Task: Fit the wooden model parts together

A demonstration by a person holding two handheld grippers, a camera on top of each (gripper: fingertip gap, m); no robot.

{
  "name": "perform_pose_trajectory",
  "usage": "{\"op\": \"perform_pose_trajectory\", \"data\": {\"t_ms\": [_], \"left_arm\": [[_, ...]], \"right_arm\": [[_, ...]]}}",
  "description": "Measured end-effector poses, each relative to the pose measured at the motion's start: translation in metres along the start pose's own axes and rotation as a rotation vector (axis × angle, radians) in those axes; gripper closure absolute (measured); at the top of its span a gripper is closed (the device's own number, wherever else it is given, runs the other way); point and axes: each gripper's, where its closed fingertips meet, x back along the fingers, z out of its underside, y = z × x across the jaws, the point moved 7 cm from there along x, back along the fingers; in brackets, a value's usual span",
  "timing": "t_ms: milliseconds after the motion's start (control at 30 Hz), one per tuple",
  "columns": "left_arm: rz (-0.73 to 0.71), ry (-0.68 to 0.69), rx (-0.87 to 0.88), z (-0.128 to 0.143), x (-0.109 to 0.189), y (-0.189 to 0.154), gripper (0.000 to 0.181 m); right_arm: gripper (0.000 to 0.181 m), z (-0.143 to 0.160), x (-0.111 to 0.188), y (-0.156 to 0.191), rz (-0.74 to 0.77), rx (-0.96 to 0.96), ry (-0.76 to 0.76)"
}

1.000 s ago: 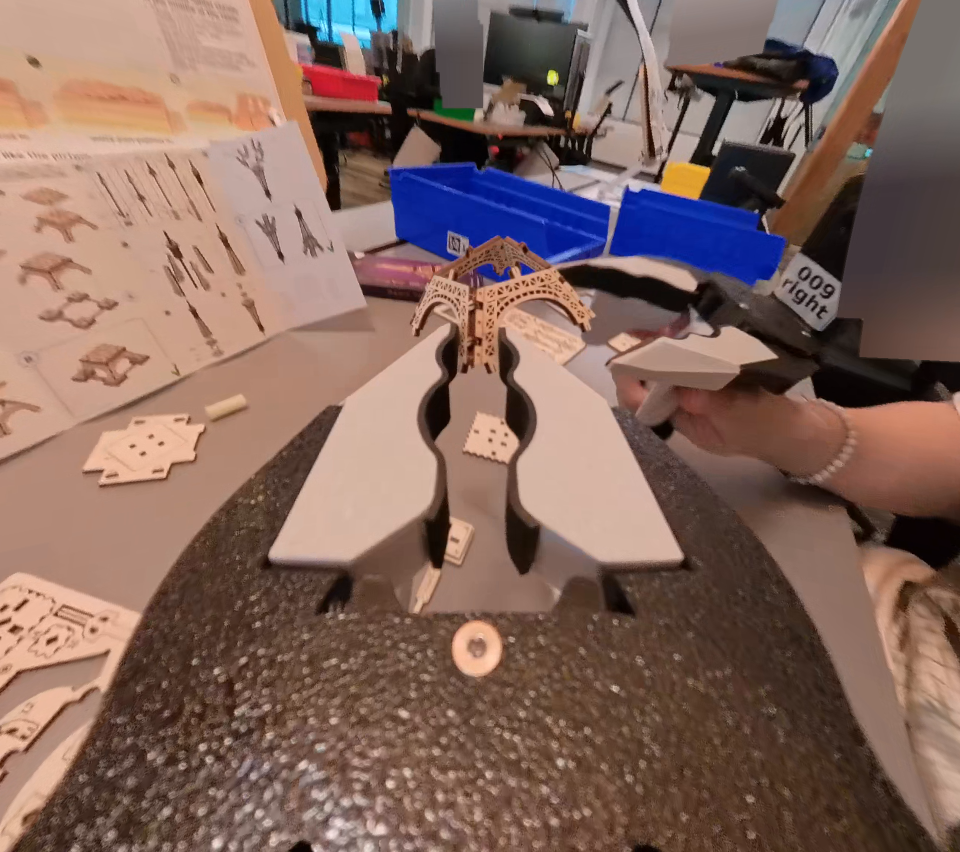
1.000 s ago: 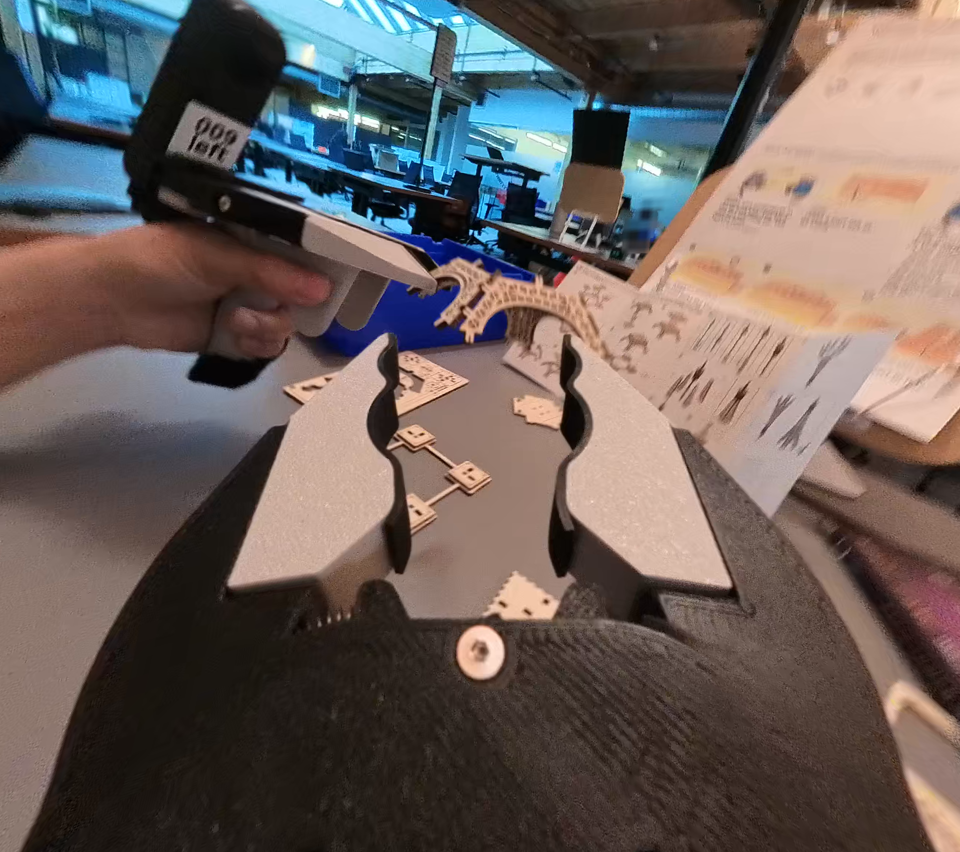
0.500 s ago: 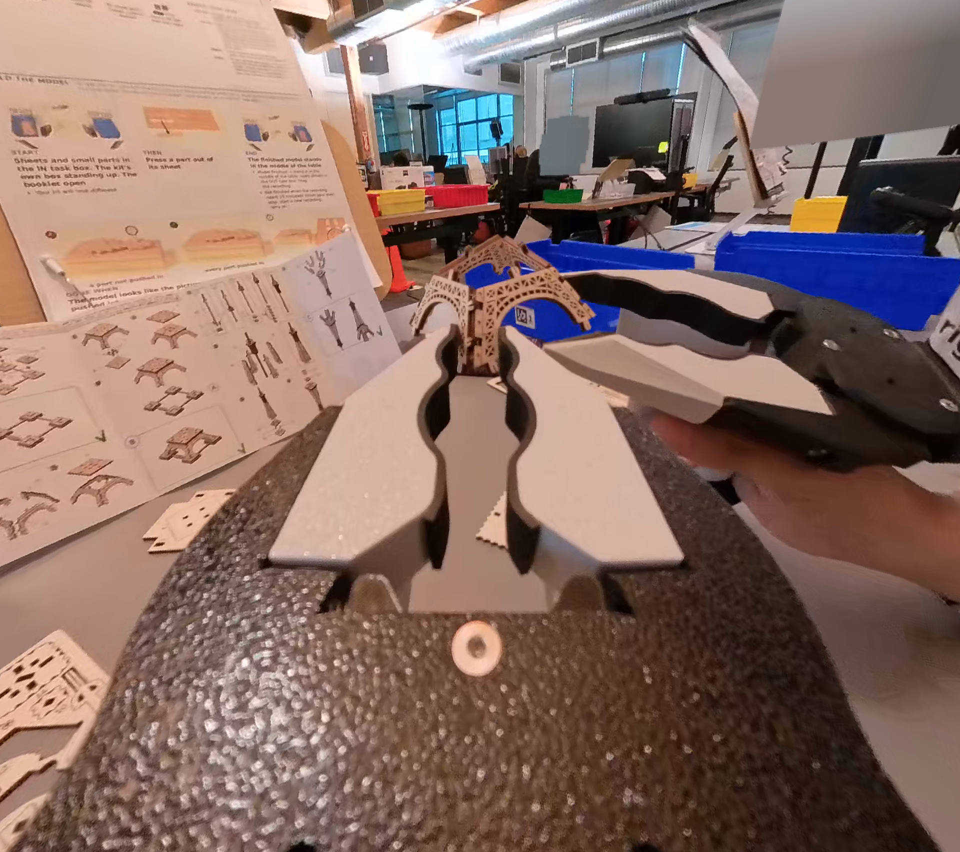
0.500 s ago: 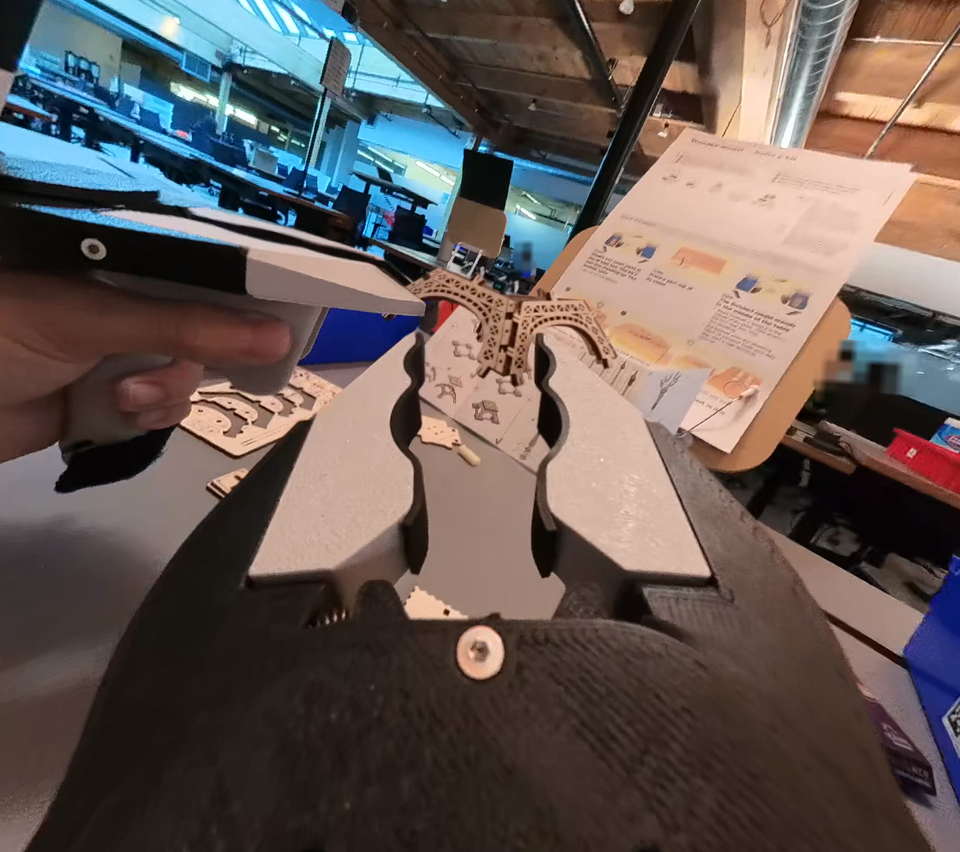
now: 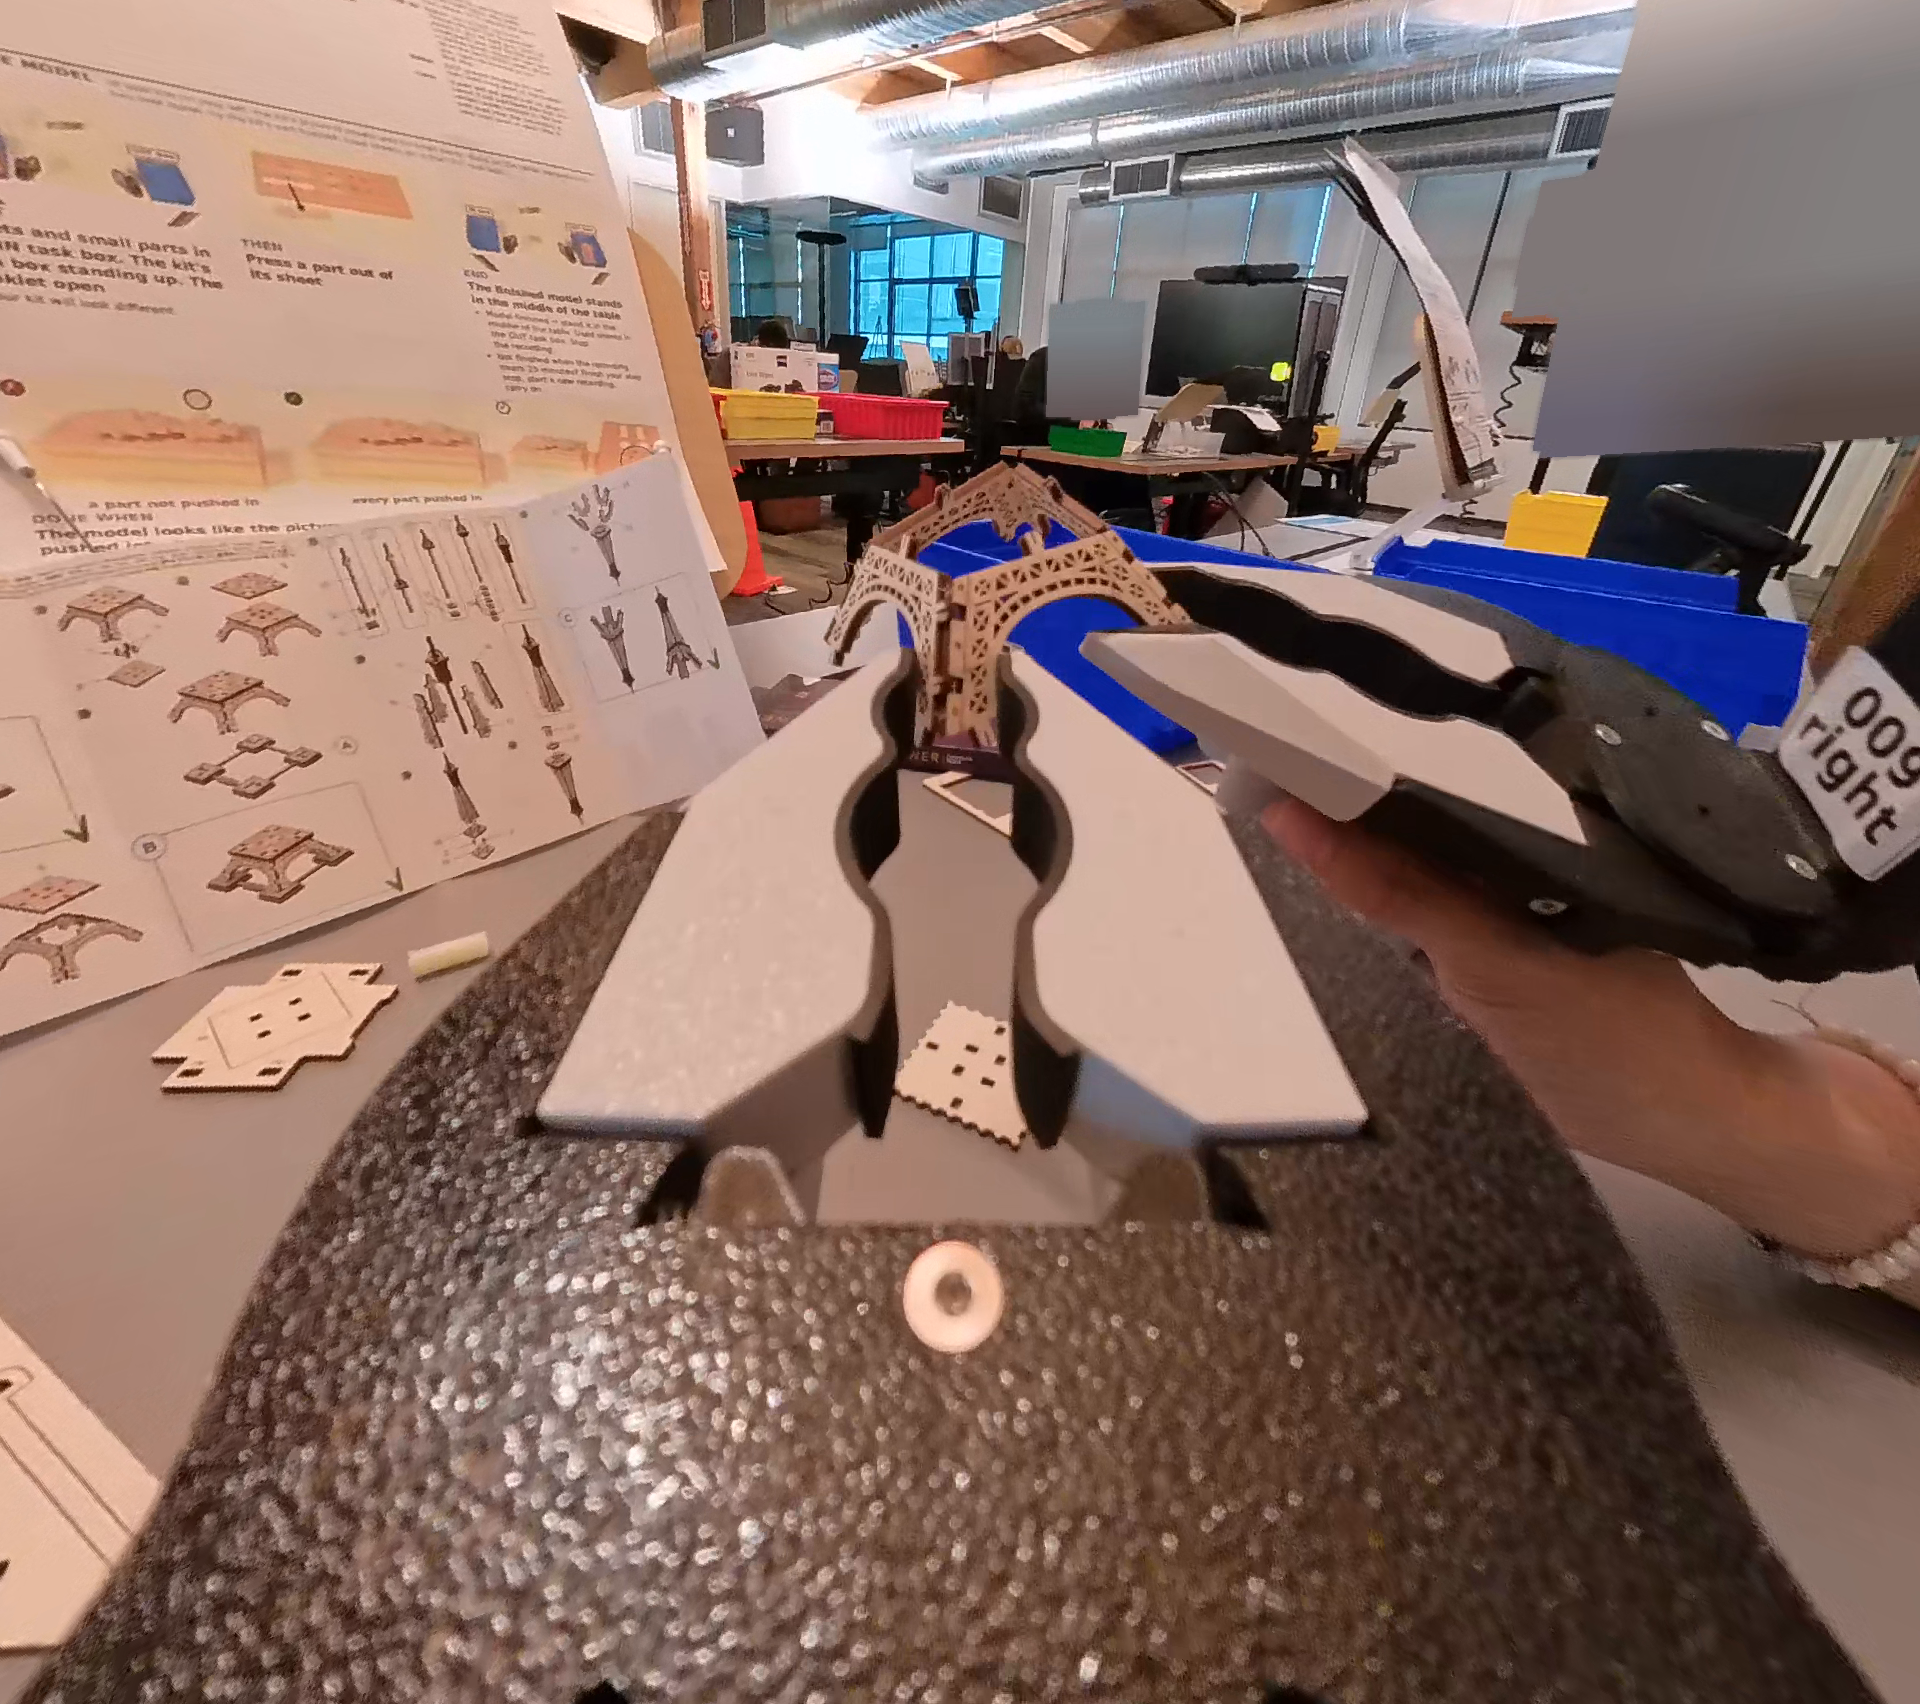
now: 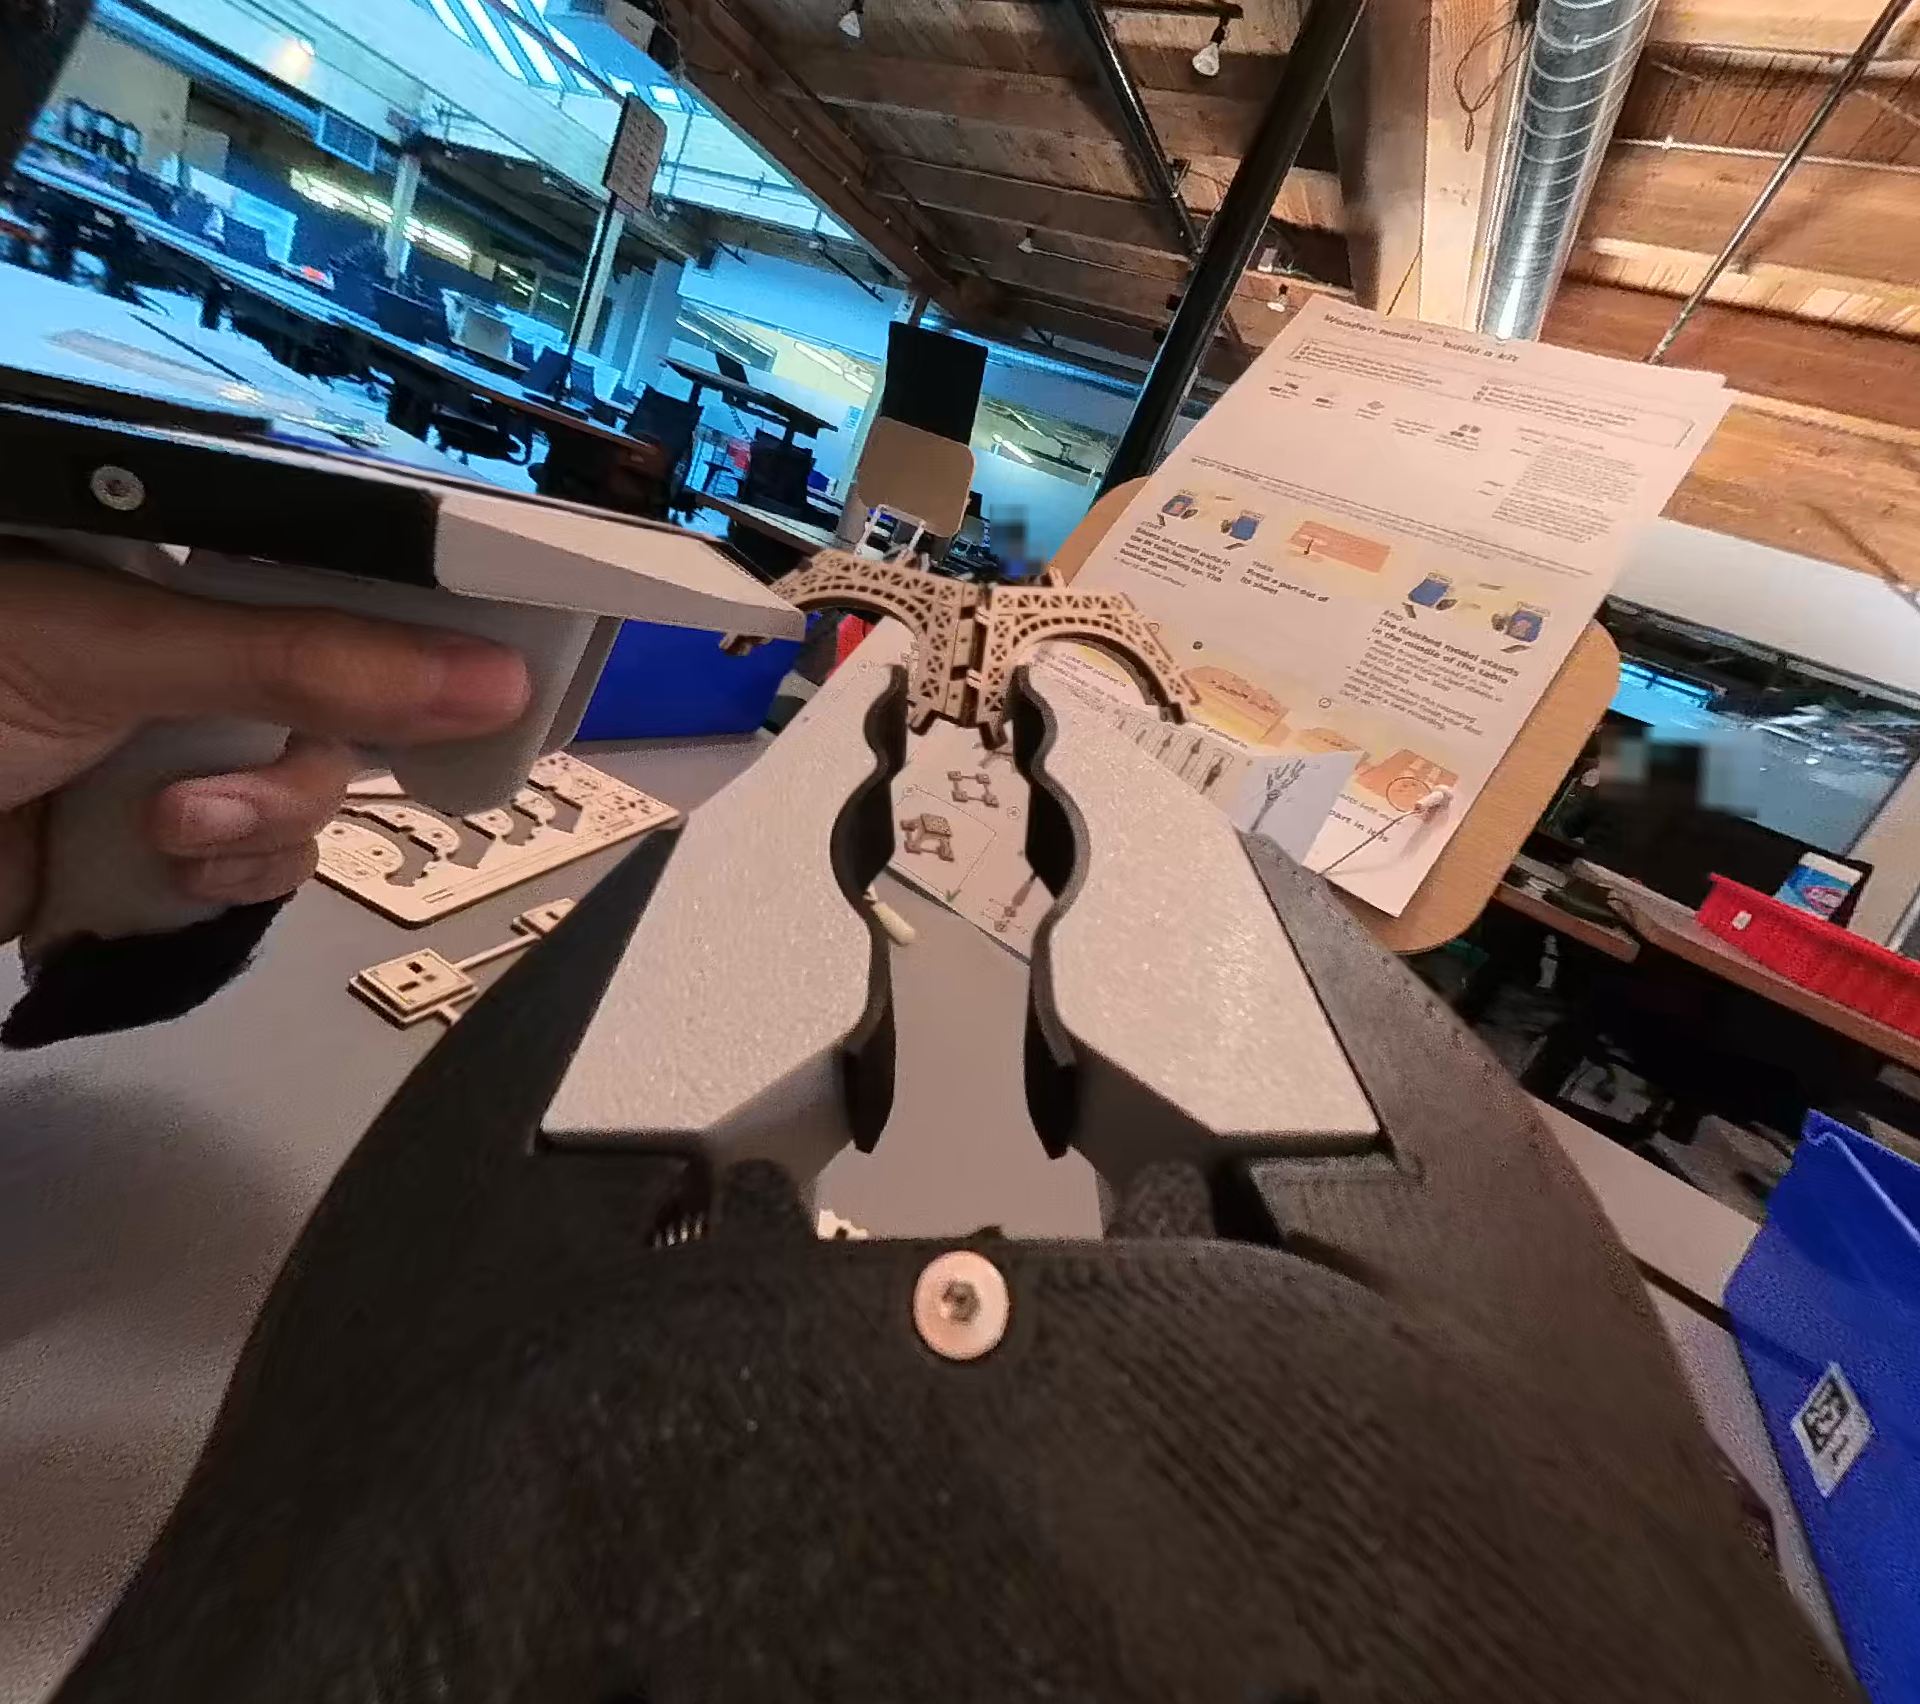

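Observation:
A wooden lattice arch assembly with several legs is held in the air between both grippers. My left gripper is shut on one of its corner legs. My right gripper is shut on another corner leg of the same assembly. In the left wrist view the right gripper comes in from the right. In the right wrist view the left gripper comes in from the left. A small square wooden plate lies on the grey table below my left fingers.
Instruction sheets stand at the left on a board. A notched wooden plate and a white peg lie before them. Part sheets and a linked frame piece lie on the table. Blue bins stand behind. Left and right tips are no more than a few centimetres apart.
My right gripper has gone from wide open to shut on a leg of the arch assembly. Both grippers have tilted upward, with the assembly held throughout in the left gripper.

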Motion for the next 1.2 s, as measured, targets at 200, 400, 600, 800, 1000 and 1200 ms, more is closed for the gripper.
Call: {"op": "perform_pose_trajectory", "data": {"t_ms": [200,400,600,800,1000,1200], "left_arm": [[-0.019,0.001,0.008,0.001,0.000,0.001,0.170],[-0.026,-0.016,0.006,0.002,0.000,0.000,0.170],[-0.004,-0.071,0.003,-0.001,0.002,0.000,0.169],[0.014,-0.107,0.016,-0.001,0.003,-0.001,0.170],[0.059,-0.146,0.066,0.000,0.004,0.000,0.170],[0.061,-0.156,0.077,0.000,0.004,0.000,0.170]], "right_arm": [[0.164,0.000,-0.002,0.002,0.003,0.009,0.017],[0.164,0.000,-0.002,0.002,-0.011,-0.038,0.009],[0.163,-0.004,-0.001,0.000,-0.111,-0.283,-0.095],[0.164,-0.005,0.001,-0.001,-0.102,-0.327,-0.116],[0.165,-0.012,0.003,0.000,-0.112,-0.340,-0.155],[0.165,-0.014,0.004,0.001,-0.113,-0.348,-0.147]]}}
